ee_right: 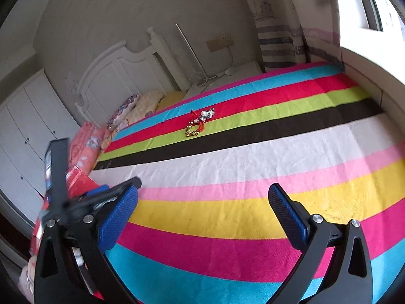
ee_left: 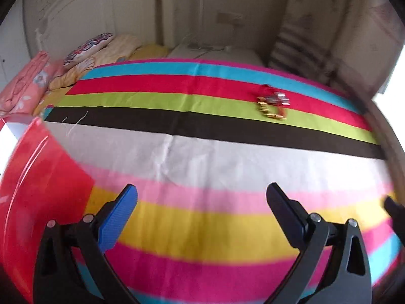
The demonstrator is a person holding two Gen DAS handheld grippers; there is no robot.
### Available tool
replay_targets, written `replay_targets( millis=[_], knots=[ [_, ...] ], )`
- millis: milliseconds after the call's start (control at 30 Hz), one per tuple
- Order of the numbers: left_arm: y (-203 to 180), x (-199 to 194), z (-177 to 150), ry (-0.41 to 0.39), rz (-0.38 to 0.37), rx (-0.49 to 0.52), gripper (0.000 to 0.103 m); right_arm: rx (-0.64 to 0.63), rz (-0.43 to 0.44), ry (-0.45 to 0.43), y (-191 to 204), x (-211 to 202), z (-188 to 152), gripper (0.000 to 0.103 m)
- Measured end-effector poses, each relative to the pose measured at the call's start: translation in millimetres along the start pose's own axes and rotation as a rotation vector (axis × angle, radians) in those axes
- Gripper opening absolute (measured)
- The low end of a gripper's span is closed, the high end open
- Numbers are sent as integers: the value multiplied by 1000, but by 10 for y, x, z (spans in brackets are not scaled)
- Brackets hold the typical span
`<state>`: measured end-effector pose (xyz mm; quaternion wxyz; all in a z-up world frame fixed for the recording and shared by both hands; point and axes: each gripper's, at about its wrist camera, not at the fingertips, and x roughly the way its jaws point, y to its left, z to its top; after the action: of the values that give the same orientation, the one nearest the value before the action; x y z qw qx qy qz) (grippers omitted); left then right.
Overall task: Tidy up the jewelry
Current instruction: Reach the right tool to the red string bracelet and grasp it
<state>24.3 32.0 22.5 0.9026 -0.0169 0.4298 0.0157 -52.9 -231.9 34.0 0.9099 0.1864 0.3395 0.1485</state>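
Jewelry (ee_right: 198,122), small tangle of gold beads, red cord, silver piece, on striped sheet (ee_right: 253,162), both grippers' fingers spread wide, empty

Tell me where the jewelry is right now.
The jewelry lies far ahead of both open grippers, on the bedspread's red and green stripes, right of centre in the left view.

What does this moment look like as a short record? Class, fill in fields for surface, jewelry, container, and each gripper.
surface: striped bedsheet, many colours
jewelry: small pile with gold beads, red cord and a silvery piece, lying across the red and lime stripes
container: red box at the sheet's left edge, contents not visible
left gripper: open, empty, far short of the pile
right gripper: open, empty, also short of the pile
bedding: pillows near the headboard
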Motion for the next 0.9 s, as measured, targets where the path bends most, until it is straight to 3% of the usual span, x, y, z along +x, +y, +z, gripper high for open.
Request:
replay_targets(
  millis=[100, 267, 333, 600, 700, 800, 900],
  knots=[
    [91, 190, 47, 16, 29, -7, 101, -34, -34, 9, 20, 66, 120, 99],
    [249, 263, 48, 20, -62, -68, 101, -148, -94, 52, 169, 478, 410, 99],
    [267, 269, 43, 19, -65, -73, 101, -185, -104, 92, 245, 792, 540, 99],
    [114, 341, 47, 51, 20, -5, 101, -252, -128, 216, 547, 1801, 766, 81],
    [141, 341, 45, 49, 14, -10, 101, -234, -124, 224, 608, 2002, 858, 81],
    [141, 346, 35, 50, 19, -8, 101, -287, -181, 244, 707, 2135, 874, 79],
    [138, 340, 29, 49, 17, -9, 101, -390, -252, 232, 838, 2123, 800, 25]
  ],
)
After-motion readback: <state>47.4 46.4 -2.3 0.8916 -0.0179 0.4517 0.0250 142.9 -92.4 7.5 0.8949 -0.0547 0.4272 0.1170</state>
